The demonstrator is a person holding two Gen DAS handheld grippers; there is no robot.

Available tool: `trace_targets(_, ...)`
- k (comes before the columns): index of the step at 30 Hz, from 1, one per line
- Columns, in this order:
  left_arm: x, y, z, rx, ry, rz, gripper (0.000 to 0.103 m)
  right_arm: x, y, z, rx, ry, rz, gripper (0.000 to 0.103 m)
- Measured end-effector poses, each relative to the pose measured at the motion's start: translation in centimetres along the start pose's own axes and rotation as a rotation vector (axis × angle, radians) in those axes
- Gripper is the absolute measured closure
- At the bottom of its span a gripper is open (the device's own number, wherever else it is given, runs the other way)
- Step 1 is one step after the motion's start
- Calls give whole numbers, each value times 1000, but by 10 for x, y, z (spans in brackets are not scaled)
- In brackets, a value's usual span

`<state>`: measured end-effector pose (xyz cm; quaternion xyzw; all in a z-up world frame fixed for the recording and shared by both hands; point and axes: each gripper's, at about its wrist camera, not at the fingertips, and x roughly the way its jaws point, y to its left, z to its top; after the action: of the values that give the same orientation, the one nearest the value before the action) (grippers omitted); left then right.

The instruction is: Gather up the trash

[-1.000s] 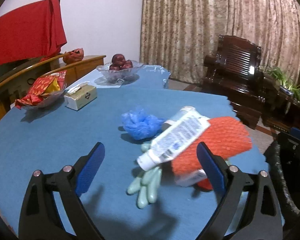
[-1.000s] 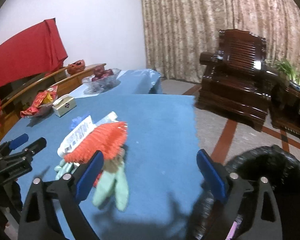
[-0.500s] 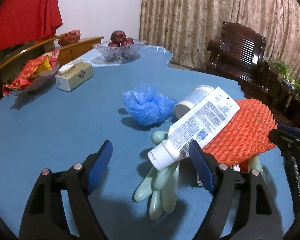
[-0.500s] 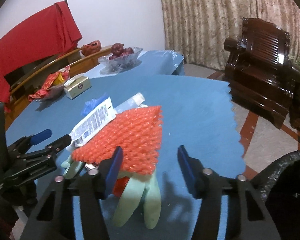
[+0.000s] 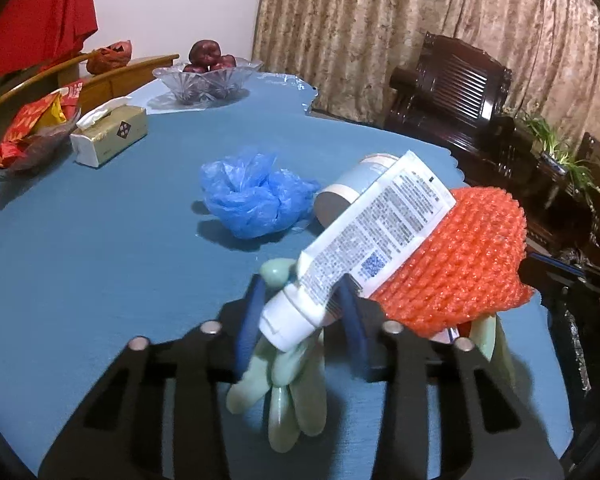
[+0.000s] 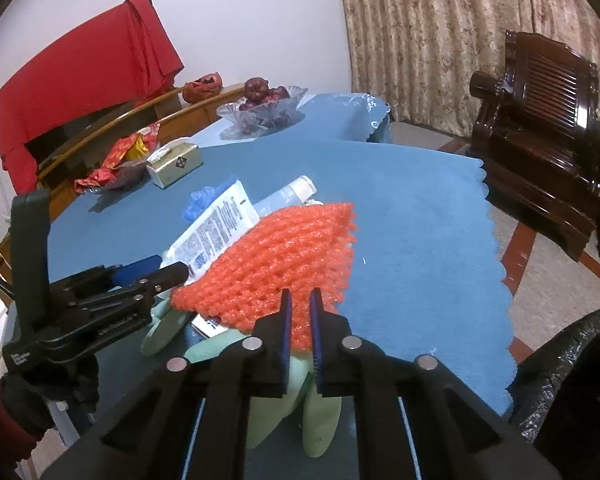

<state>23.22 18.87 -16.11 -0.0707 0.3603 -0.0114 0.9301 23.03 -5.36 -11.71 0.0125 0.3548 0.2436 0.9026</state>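
Note:
A heap of trash lies on the blue tablecloth (image 5: 100,260). In it are a white tube (image 5: 376,236), an orange foam net (image 5: 460,256), pale green rubber gloves (image 5: 292,392), a crumpled blue plastic bag (image 5: 252,196) and a pale blue bottle (image 5: 356,184). My left gripper (image 5: 302,284) is closing, its blue pads against the cap end of the tube. The right gripper (image 6: 300,296) is shut on the near edge of the orange net (image 6: 284,256), above the gloves (image 6: 324,420). The left gripper (image 6: 168,270) also shows in the right wrist view.
A black-lined trash bin (image 6: 560,360) stands on the floor to the right of the table. A tissue box (image 5: 108,134), a dish of red packets (image 5: 28,128) and a glass fruit bowl (image 5: 208,80) sit at the far left. A dark wooden armchair (image 6: 548,120) stands beyond.
Both grippers came down and forward onto the heap and closed. The left now flanks the tube's cap end. The right went from wide open to shut on the net's edge.

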Motion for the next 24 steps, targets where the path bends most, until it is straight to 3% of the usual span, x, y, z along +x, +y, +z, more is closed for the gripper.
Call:
trace_targets(4, -11, 2, 1, -19, -12, -18, 95, -9, -2, 3, 9, -22, 7, 97)
trace_targets(10, -22, -2, -9, -16, 22, -51, 96, -19, -2, 2, 10, -32, 4, 97)
trace_targets(12, -23, -4, -14, 0, 26, -31, 90, -18, -3, -2, 11, -24, -3, 97)
trace_targets(14, -22, -3, -16, 13, 18, 3, 61, -16, -4, -5, 18, -16, -7, 97)
trace_targets(19, -9, 7, -11, 20, 18, 37, 43, -14, -4, -5, 23, -13, -5, 97)
trace_targets(24, 7, 7, -6, 56, 38, -7, 35, -9, -4, -5, 28, -5, -2, 97)
